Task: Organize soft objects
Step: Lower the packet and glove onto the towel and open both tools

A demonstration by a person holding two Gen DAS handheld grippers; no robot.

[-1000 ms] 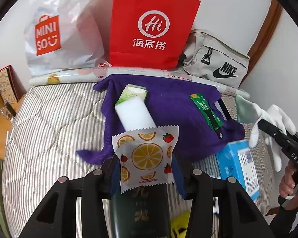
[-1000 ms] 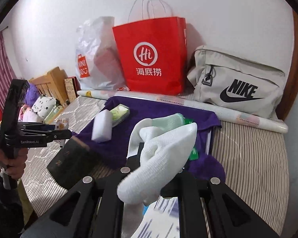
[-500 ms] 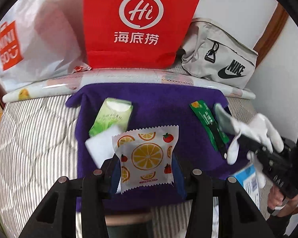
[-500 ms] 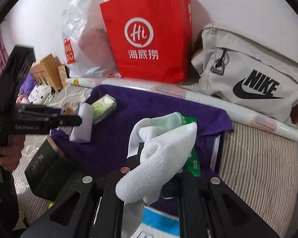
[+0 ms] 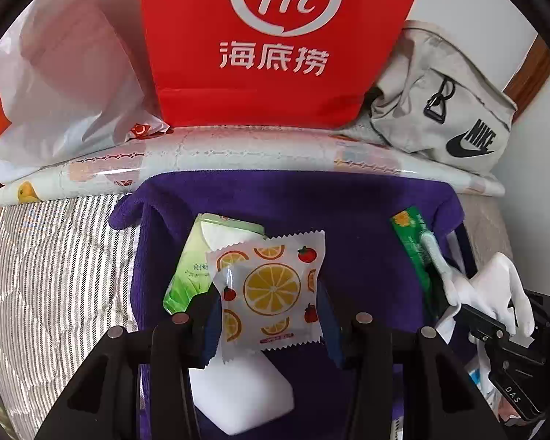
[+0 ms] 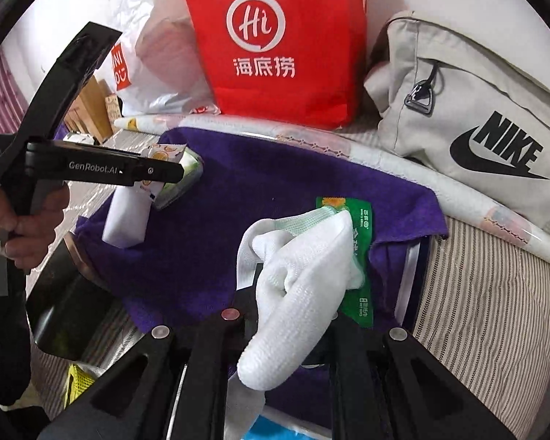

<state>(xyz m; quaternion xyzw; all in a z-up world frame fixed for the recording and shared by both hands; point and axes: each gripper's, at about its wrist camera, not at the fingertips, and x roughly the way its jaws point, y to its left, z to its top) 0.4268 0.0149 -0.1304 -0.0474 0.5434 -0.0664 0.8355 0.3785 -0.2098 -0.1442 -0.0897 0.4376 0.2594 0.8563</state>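
My left gripper [image 5: 269, 324] is shut on a white packet printed with orange slices [image 5: 269, 288], held over a purple towel [image 5: 355, 212]. Under it lie a white sponge block [image 5: 238, 396] and a green tissue pack [image 5: 190, 267]. My right gripper [image 6: 286, 330] is shut on a white glove [image 6: 300, 282], just above a green sachet [image 6: 361, 249] on the towel [image 6: 256, 183]. The right gripper with the glove [image 5: 495, 286] shows at the right of the left wrist view. The left gripper [image 6: 154, 172] shows at the left of the right wrist view.
A red Hi paper bag [image 5: 275, 36], a white Miniso plastic bag [image 5: 55, 73] and a grey Nike bag [image 5: 451, 110] stand along the wall behind a rolled printed sheet [image 5: 238, 150]. A dark box [image 6: 69, 311] and a blue box [image 6: 271, 429] lie near the towel's front edge.
Both grippers have moved forward over the purple towel, still holding the packet and the glove. The glove now hangs just over the green sachet.
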